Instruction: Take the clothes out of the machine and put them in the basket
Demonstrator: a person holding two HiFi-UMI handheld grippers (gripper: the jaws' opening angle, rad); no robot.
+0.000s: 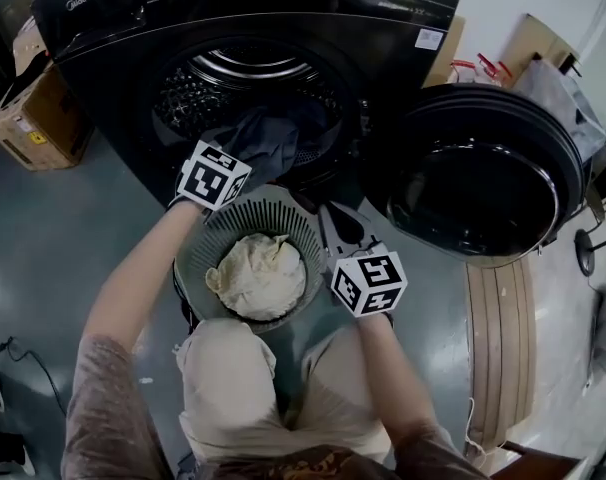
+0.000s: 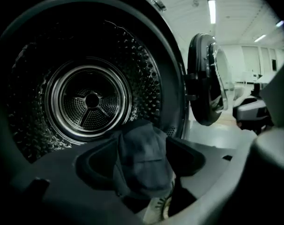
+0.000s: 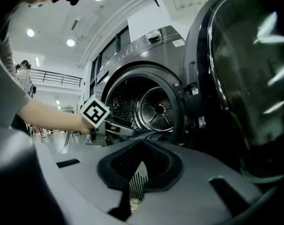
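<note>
Garment [image 2: 142, 158] dark blue-grey, crumpled, between wide left jaws; right jaws pinching basket [image 1: 281, 214] rim.

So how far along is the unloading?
Done: one cream cloth lies in the basket. In hand: left gripper open around a dark garment at the drum mouth, not gripped yet; right gripper looks closed on the basket rim. Left: that dark garment, plus anything hidden behind it.
</note>
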